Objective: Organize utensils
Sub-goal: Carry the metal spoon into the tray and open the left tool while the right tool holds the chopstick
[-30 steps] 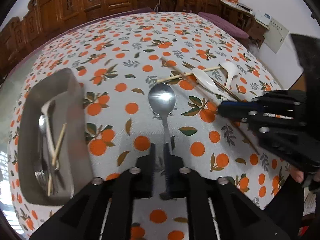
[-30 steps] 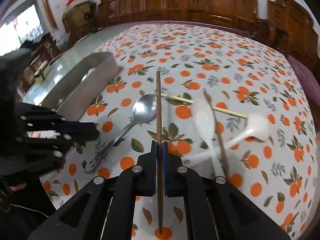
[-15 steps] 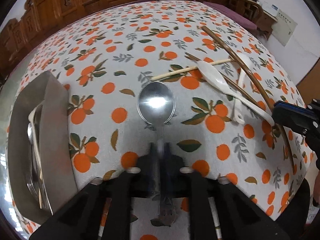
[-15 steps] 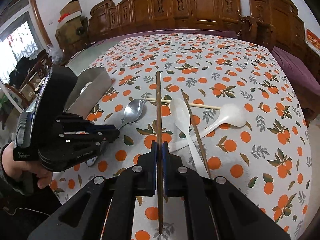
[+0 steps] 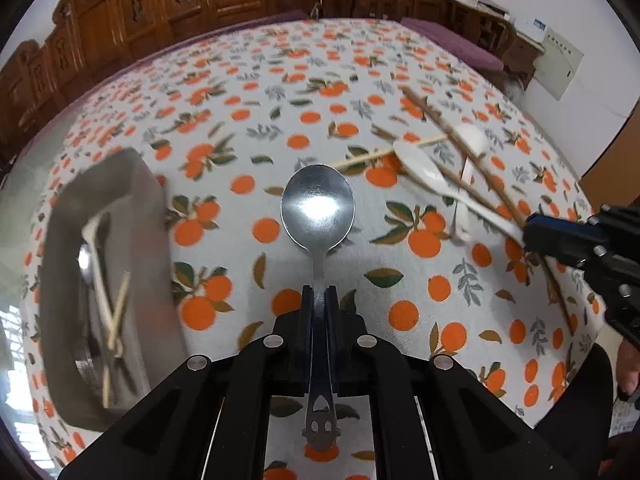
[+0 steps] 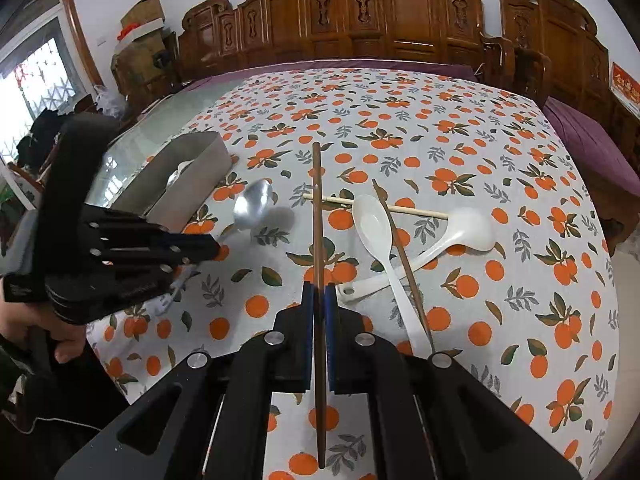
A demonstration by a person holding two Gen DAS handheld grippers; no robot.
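The left gripper [image 5: 319, 300] is clamped on the handle of a metal spoon [image 5: 318, 210], whose bowl points forward, away from the camera, and shows a bright glare in its hollow; the handle runs back between the two fingers and its cut-out end sticks out behind them. In the right wrist view the same spoon [image 6: 253, 205] is seen lifted off the tablecloth [image 6: 440, 140], casting a soft shadow beside it, with the left gripper [image 6: 214, 246] held in a bare hand [image 6: 36, 320] at the left edge. The right gripper [image 6: 319, 296] is closed on a dark brown chopstick [image 6: 318, 216], which stands nearly straight ahead along the fingers and crosses above a pale chopstick [image 6: 376, 206] lying flat on the cloth. Just to the right lie two white spoons: a long one [image 6: 378, 232] with its bowl away from the camera, and a rounder one [image 6: 468, 232] whose handle crosses under it; a second dark chopstick [image 6: 402, 260] lies over the long spoon. A grey metal tray [image 6: 200, 176] sits to the left, near the cloth's edge. From the left wrist the tray [image 5: 132, 216] is blurred, yet a spoon and some pale chopsticks [image 5: 114, 320] can be made out inside it. Carved wooden chairs [image 6: 400, 12] line the far side of the table
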